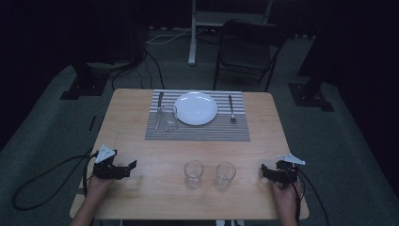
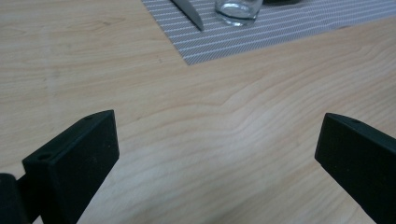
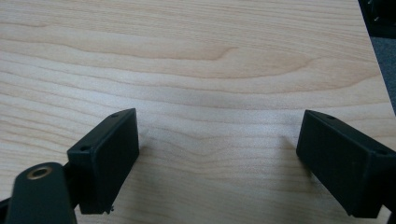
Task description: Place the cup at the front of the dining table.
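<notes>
Two empty clear glasses stand near the table's front edge, one (image 1: 194,173) left of the other (image 1: 226,174). A third glass (image 1: 169,117) (image 2: 237,10) stands on the grey striped placemat (image 1: 197,132) (image 2: 280,32) beside a knife (image 1: 159,109) (image 2: 189,13). A white plate (image 1: 196,108) sits mid-mat, with a fork (image 1: 231,108) to its right. My left gripper (image 1: 130,168) (image 2: 219,133) rests at the front left, open, over bare wood. My right gripper (image 1: 264,172) (image 3: 219,126) rests at the front right, also open, nothing between its jaws. The two front glasses lie between the grippers.
The wooden table (image 1: 141,141) has its right edge close to my right gripper, with dark floor (image 3: 383,42) beyond it. A black folding chair (image 1: 247,49) and a white stand leg (image 1: 192,33) are behind the table. Cables trail off each gripper.
</notes>
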Demonstrator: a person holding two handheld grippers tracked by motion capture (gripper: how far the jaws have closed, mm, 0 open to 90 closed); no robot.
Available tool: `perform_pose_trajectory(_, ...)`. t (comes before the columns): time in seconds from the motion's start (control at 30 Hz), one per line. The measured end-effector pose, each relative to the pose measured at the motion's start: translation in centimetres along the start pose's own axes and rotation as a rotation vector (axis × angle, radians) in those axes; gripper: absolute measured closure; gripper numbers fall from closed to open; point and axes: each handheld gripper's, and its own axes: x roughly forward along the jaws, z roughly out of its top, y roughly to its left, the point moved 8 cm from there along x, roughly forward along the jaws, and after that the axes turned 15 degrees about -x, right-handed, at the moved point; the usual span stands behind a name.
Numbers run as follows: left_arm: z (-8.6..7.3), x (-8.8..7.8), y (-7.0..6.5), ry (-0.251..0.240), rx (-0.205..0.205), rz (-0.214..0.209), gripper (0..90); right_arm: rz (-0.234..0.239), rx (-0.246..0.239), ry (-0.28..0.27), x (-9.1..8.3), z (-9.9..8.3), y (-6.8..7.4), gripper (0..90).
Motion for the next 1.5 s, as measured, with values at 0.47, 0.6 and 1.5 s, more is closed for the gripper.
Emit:
perform_pose_trajectory(0.47,-1.8,-2.6,1.2,-0.005,0.031,0.029,0.2,0.0,0.001,0.001,0.0,0.0,0.0,12.7)
perform_pose_trajectory(0.6,-2.0,-3.3,1.7,-0.016,0.012,0.045,0.2,0.0,0.001,0.001,0.0,0.0,0.0,12.8)
perform_pose_trajectory(1.5,-3.2,-7.0,5.9,-0.135,-0.142,0.236,0.2,0.0,0.001,0.001,0.0,0.0,0.0,12.7)
